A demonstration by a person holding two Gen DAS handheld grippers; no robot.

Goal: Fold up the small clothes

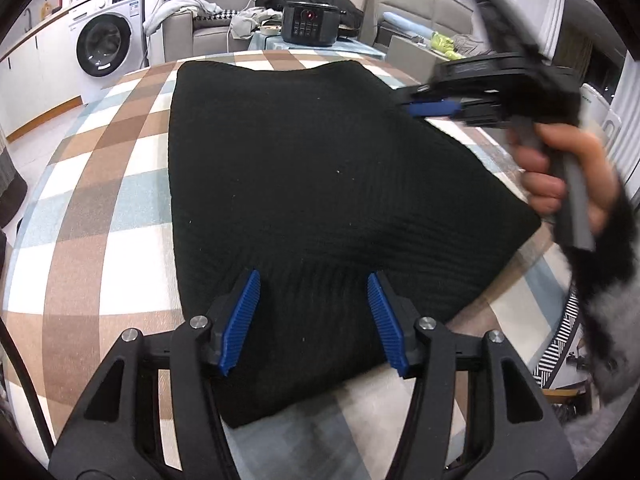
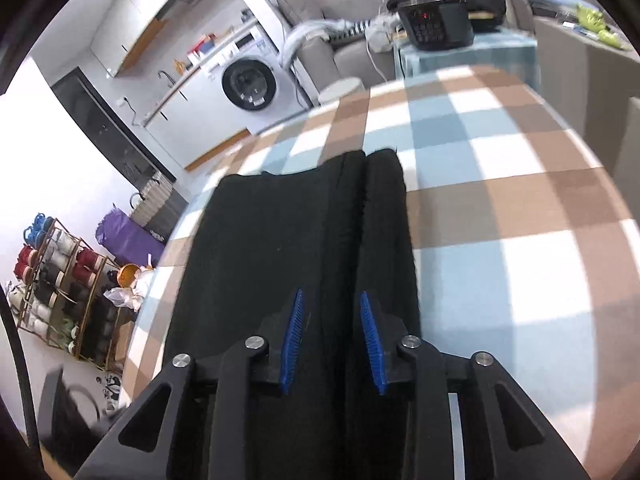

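Both grippers point down at one black cloth (image 1: pixel 304 184) lying folded in the middle of the checked table (image 1: pixel 100 208). The left gripper (image 1: pixel 314 320), bottom of its view, is open halfway over the cloth. The right gripper (image 2: pixel 332 340) is open a little, holding nothing. A hand (image 1: pixel 560 176) grips its handle, right side.

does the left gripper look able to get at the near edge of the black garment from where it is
Probably yes. The left gripper hangs open right over the near part of the black garment, nothing lies between them, and the right gripper is off at the far right edge, clear of that path.
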